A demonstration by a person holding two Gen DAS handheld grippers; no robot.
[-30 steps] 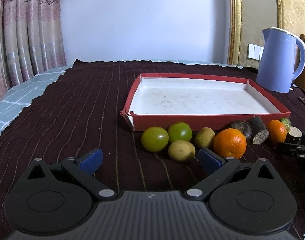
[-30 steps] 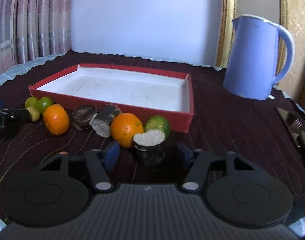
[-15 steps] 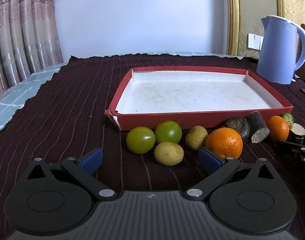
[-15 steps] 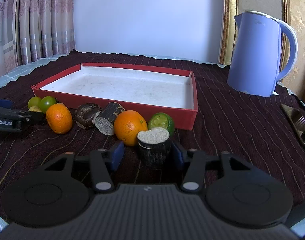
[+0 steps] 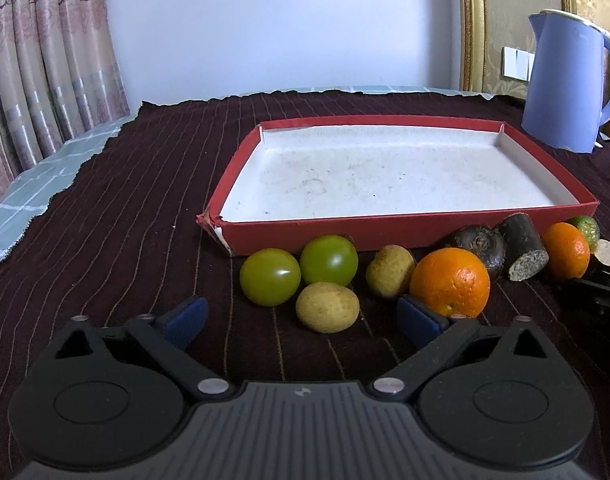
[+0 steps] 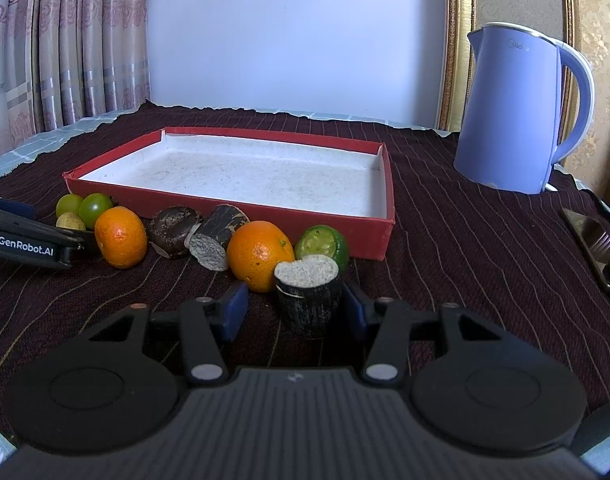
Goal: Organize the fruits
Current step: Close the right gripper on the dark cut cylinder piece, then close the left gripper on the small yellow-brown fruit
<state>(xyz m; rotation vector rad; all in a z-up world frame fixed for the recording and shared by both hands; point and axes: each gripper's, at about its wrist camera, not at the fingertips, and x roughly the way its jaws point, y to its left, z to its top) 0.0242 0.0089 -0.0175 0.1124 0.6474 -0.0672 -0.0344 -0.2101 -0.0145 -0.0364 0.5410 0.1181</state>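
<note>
My left hand-held gripper (image 5: 301, 318) has its blue pads wide apart and closing, with the small tan oval fruit (image 5: 327, 307) lying just ahead between them, not yet touched. My right hand-held gripper (image 6: 295, 312) has its pads on either side of the dark-barked stub with a pale cut top (image 6: 308, 295); the right pad looks against it, the left pad (image 6: 233, 312) stands a little off, so I would not call it clamped.

Beyond the pads the rest of the fruit lies in a row on the dark striped cloth of the table (image 5: 117, 216): two green round fruits (image 5: 329, 260), a second tan one (image 5: 389, 270), a large orange (image 5: 449, 282), more dark pieces and a smaller orange (image 6: 121, 236). Behind them sits the shallow red cardboard tray with a white floor (image 5: 405, 231), nothing in it yet.

I judge this the first pick-up. Next, each pair of pads must finish closing squarely, then lift clear over the tray's near wall. The round tan fruit may roll.
</note>
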